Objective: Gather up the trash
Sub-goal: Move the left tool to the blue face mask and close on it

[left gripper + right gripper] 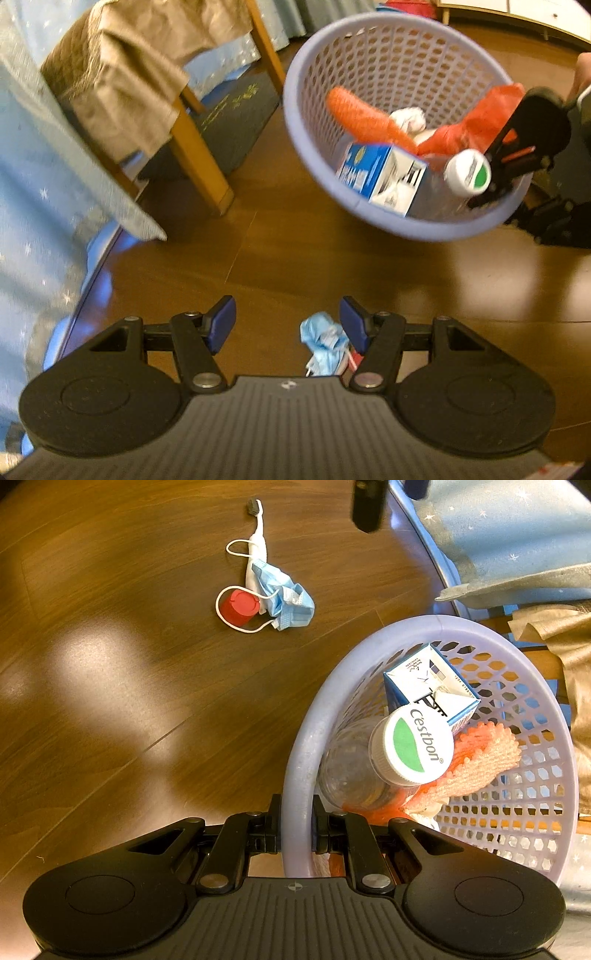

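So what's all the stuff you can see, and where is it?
Basket: one, lilac plastic, clamped at its rim by the right gripper.
Bottle: one, clear with a white and green cap, in the basket.
Carton: one, blue and white, in the basket.
Orange cloth: one, in the basket.
Red bag: one, in the basket.
Face mask: one, light blue, on the wooden floor.
Red cap: one, on the floor touching the mask.
Toothbrush: one, white, on the floor beside the mask.
Chair: one, wooden, draped in tan cloth.
Left gripper: open, above the mask.
Right gripper: shut on the basket.
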